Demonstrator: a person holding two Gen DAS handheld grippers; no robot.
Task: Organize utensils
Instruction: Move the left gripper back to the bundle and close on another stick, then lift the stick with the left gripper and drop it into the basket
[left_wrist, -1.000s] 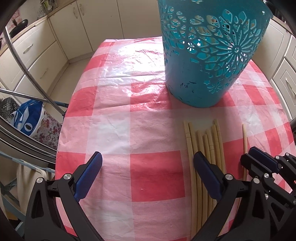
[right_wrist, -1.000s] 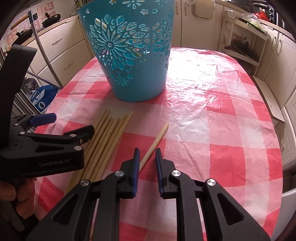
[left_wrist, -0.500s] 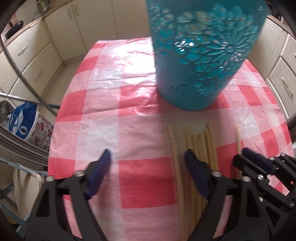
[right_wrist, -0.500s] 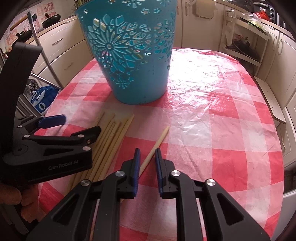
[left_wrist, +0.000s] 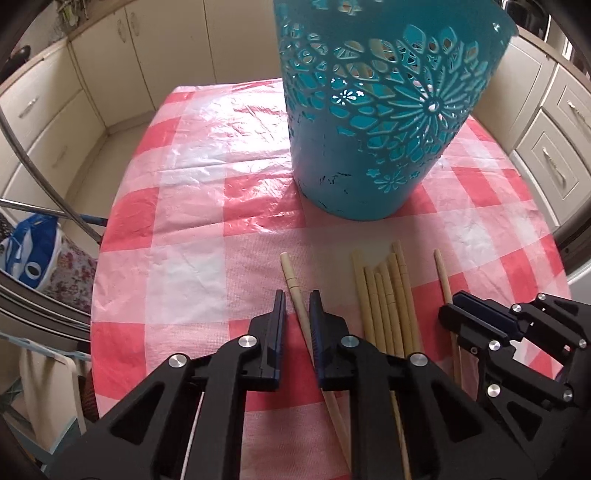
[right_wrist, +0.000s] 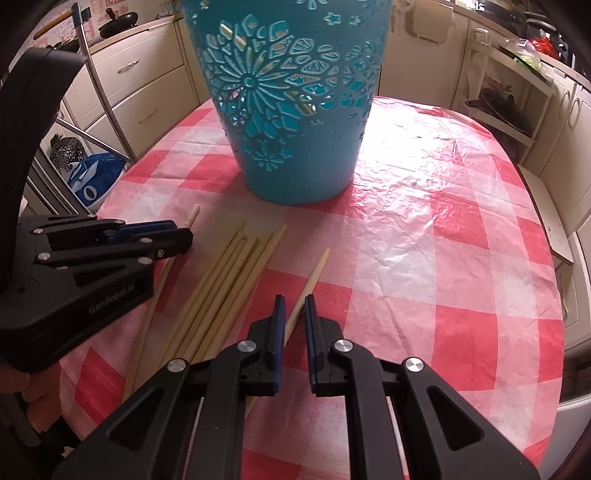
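Note:
A tall teal cut-out basket (left_wrist: 369, 147) (right_wrist: 295, 129) stands on the red-and-white checked tablecloth (left_wrist: 192, 258). In front of it lies a bundle of pale wooden chopsticks (left_wrist: 384, 295) (right_wrist: 236, 273). My left gripper (left_wrist: 297, 295) (right_wrist: 184, 236) is closing its jaws on one chopstick (left_wrist: 290, 273) (right_wrist: 192, 216) that lies apart to the left of the bundle; the stick runs slantwise between the blue pads. My right gripper (right_wrist: 293, 301) (left_wrist: 450, 310) is shut on another single chopstick (right_wrist: 316, 273) (left_wrist: 441, 273) to the right of the bundle. Both sticks still rest on the cloth.
Cream kitchen cabinets (left_wrist: 44, 122) surround the table. A metal chair frame (left_wrist: 40, 177) and a blue bag (left_wrist: 29, 254) sit off the left edge. An open shelf with pans (right_wrist: 506, 107) stands at the right. A hand (right_wrist: 22, 384) holds the left gripper's grip.
The left jaws went from wide open to narrow around one chopstick, which now lies apart to the left of the bundle. The right gripper kept its grip and place.

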